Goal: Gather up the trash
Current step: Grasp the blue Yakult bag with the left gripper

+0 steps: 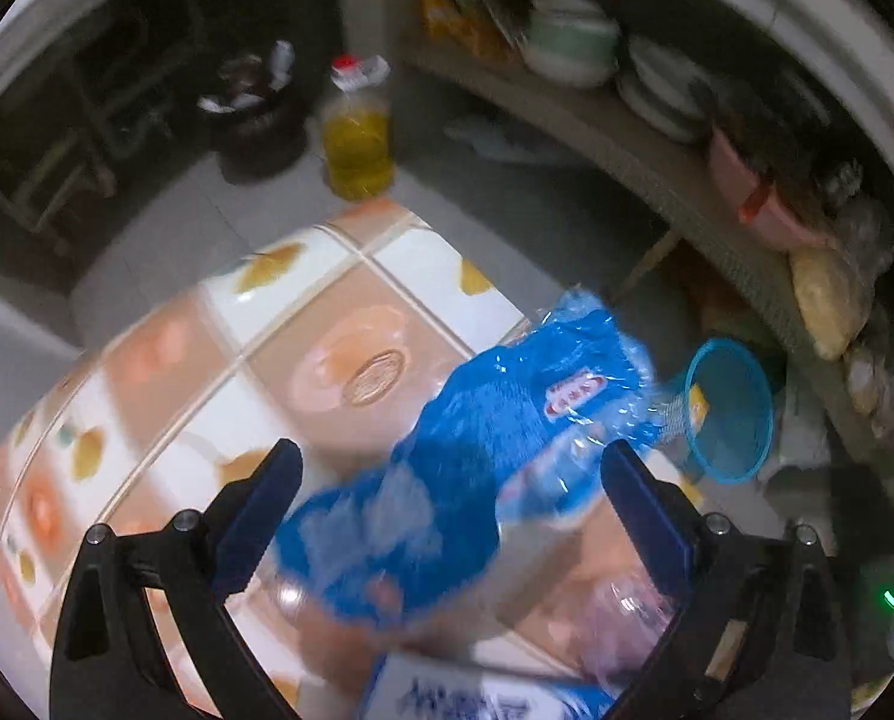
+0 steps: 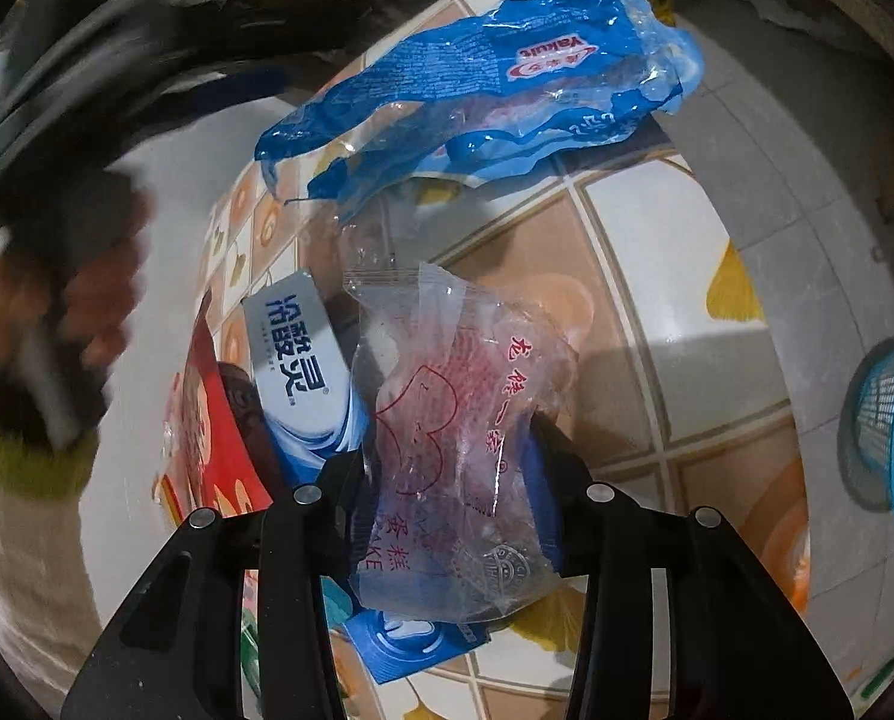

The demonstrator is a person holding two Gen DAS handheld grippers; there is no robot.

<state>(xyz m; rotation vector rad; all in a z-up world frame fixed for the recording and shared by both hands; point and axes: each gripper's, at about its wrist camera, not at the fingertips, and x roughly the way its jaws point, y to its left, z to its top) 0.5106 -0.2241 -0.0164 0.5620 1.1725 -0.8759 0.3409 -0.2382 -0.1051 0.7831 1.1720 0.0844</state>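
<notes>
Blue wrapper (image 1: 477,438) overhangs table (image 1: 207,396) edge under spread left gripper (image 1: 453,474); right gripper (image 2: 447,474) pinches clear wrapper (image 2: 459,438).

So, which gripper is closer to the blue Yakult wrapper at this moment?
Left. The left gripper hangs over the blue Yakult wrapper, open fingers on either side. The right gripper is farther back, shut on a clear cake wrapper.

Your crumpled blue plastic Yakult wrapper (image 2: 477,84) lies flat on the tiled table (image 2: 657,276), near its far edge. The clear plastic cake bag with red print (image 2: 459,420) sits pinched between your right fingers (image 2: 543,474), over a white-and-blue carton (image 2: 303,360).
</notes>
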